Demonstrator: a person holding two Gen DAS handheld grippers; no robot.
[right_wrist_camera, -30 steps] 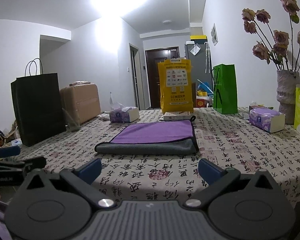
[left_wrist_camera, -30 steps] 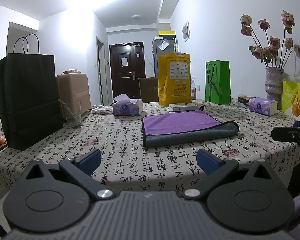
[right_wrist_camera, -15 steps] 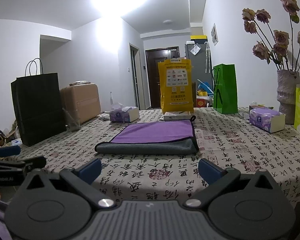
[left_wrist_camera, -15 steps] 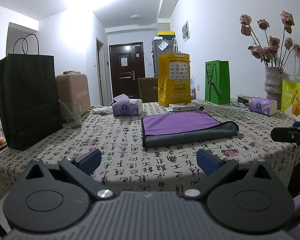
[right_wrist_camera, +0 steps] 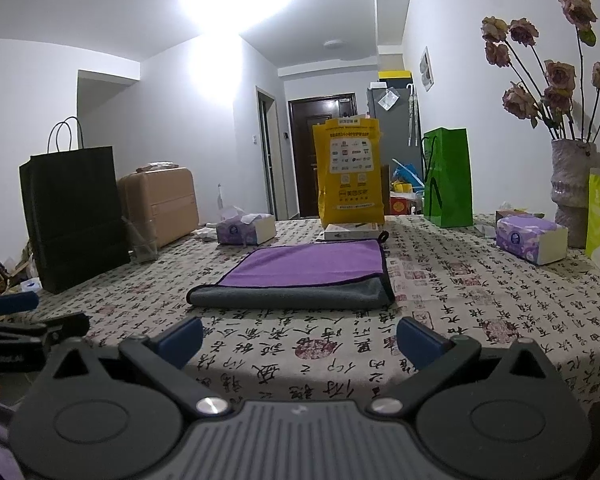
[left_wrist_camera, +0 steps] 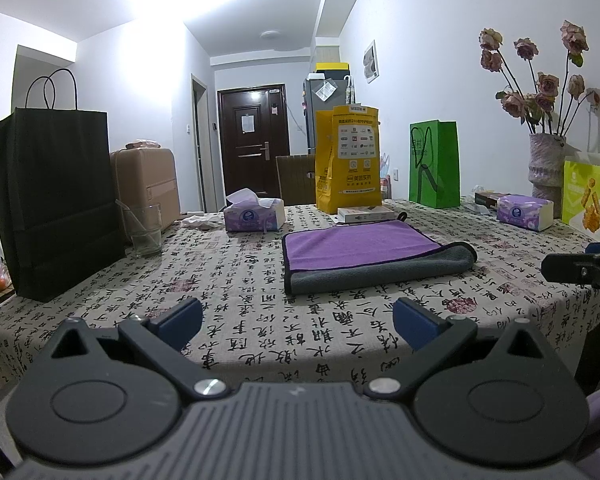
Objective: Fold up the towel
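Observation:
A purple towel with a grey underside point(left_wrist_camera: 364, 254) lies flat on the patterned tablecloth, its near edge folded over as a grey roll. It also shows in the right wrist view point(right_wrist_camera: 300, 276). My left gripper point(left_wrist_camera: 298, 322) is open and empty, held back at the table's near edge, short of the towel. My right gripper point(right_wrist_camera: 300, 338) is open and empty, also at the near edge. The right gripper's tips show at the right of the left wrist view point(left_wrist_camera: 580, 266); the left gripper shows at the left of the right wrist view point(right_wrist_camera: 24, 320).
A black paper bag point(left_wrist_camera: 56, 200) and a glass point(left_wrist_camera: 144, 230) stand at the left. Tissue boxes point(left_wrist_camera: 254, 216) point(right_wrist_camera: 530, 238), a yellow bag point(left_wrist_camera: 350, 160), a green bag point(left_wrist_camera: 434, 164), a small white box point(left_wrist_camera: 364, 214) and a vase of flowers point(left_wrist_camera: 546, 168) ring the towel.

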